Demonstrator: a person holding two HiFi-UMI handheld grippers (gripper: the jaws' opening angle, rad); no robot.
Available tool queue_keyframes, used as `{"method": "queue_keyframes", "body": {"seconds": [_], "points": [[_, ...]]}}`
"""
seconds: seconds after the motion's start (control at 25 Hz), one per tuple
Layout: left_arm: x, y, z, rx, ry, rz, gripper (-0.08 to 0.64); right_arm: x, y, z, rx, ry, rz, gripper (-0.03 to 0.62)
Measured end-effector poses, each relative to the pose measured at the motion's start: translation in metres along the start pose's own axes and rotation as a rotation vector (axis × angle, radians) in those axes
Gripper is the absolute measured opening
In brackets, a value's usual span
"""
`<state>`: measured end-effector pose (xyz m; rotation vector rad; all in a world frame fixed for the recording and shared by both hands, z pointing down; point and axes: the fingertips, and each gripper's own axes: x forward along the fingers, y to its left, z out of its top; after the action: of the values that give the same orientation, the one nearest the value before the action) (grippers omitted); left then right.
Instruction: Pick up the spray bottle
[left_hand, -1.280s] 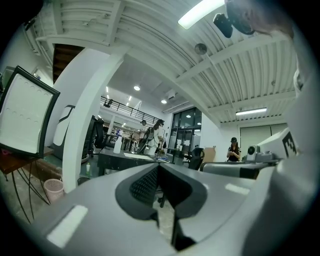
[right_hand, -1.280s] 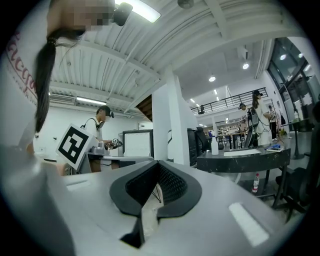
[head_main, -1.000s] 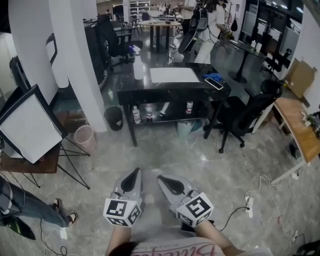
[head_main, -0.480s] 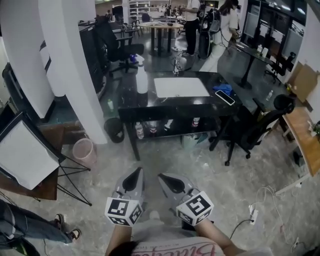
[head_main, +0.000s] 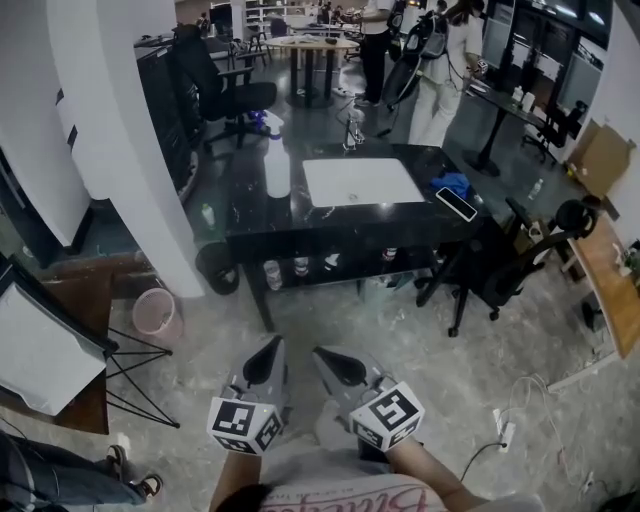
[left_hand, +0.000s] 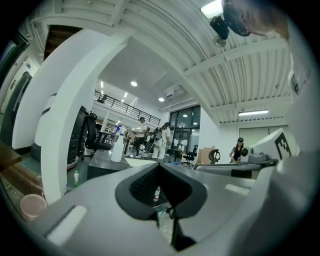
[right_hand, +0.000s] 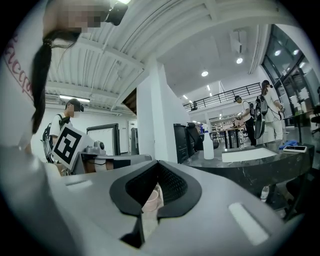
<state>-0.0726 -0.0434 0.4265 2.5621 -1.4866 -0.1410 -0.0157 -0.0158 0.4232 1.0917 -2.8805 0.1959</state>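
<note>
White, blue-topped spray bottle stands on table; left gripper and right gripper jaws closed, empty.

Spray bottle upright on black table beside white sheet, well apart from left gripper and right gripper

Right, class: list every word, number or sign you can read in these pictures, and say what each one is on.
No text can be read.
Shirt: pink script, cut off by the frame edge, unreadable.
Marker cubes: black-and-white square patterns, no words.
Bottles under the table: labels too small.
Spray bottle: no print visible.
</note>
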Motion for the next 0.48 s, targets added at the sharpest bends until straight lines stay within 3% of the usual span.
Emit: {"method": "queue_keyframes", "body": {"seconds": [0.24, 0.48], "points": [[0.03, 0.024, 0.009, -0.029, -0.023, -0.037, 0.0, 0.037, -0.031, 0.007, 0.01, 0.006, -0.007, 0.002], [0.08, 0.062, 0.009, -0.018, -0.002, 0.02, 0.002, 0.081, -0.071, 0.014, 0.02, 0.012, 0.02, 0.002]]}}
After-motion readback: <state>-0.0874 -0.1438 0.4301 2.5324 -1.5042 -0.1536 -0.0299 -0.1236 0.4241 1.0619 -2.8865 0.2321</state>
